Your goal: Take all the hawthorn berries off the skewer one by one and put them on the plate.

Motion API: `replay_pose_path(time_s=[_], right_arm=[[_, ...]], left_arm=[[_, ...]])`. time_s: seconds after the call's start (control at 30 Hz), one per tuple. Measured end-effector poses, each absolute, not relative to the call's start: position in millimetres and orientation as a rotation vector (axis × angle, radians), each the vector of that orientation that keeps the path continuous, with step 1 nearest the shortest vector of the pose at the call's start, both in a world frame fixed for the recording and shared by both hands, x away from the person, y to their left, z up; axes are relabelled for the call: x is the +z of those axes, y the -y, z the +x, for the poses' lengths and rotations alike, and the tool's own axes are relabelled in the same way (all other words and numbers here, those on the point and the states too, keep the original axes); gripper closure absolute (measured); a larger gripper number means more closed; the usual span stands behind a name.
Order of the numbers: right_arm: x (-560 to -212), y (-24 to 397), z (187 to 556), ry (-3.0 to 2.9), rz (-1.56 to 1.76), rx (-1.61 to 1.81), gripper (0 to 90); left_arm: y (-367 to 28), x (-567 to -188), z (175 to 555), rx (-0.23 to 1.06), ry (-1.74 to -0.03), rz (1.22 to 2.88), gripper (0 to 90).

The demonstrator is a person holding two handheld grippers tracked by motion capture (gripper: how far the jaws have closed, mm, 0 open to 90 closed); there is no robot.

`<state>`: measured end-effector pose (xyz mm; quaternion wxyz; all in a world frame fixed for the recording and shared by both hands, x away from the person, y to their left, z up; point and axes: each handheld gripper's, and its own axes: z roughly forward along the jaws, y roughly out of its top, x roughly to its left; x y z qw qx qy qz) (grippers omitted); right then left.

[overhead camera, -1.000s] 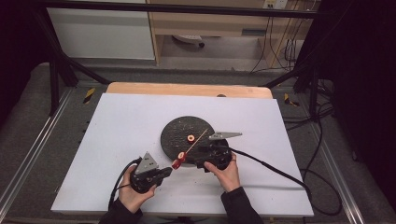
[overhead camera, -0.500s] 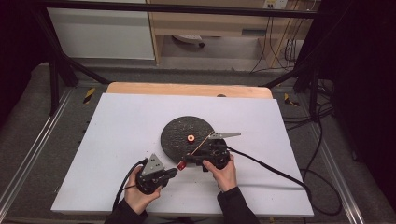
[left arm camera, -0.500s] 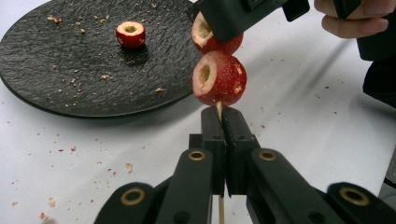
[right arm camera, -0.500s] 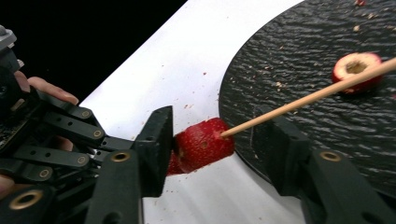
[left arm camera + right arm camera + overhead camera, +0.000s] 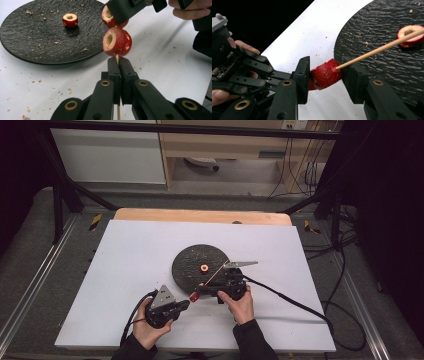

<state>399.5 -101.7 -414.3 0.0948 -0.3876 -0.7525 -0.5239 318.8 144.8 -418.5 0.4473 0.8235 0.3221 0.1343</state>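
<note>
Bench: white sheet point(image 5: 125, 270) carrying a black plate point(image 5: 190, 265) with one cored red fruit point(image 5: 203, 268).
Left gripper point(image 5: 119, 67): jaws clamped on the skewer point(image 5: 117, 59) just below two threaded fruits.
Right gripper point(image 5: 325, 75): jaws just closed, pressing the end fruit point(image 5: 324, 74).

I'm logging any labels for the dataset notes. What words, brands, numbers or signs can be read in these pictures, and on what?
None can be read: no text, brand or number stands on the black plate, the white table sheet, the red fruit, the skewer or the left gripper and right gripper.
The yellow-and-black marks on the floor are stripes, not lettering.
</note>
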Motion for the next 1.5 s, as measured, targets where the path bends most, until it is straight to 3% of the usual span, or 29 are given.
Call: replay_pose_path(time_s=[1.5], right_arm=[[-386,128,438,2.171,-1.288,-1.644,60.4]], left_arm=[[-188,-415,302,0.373,-0.800,1.999,88.4]])
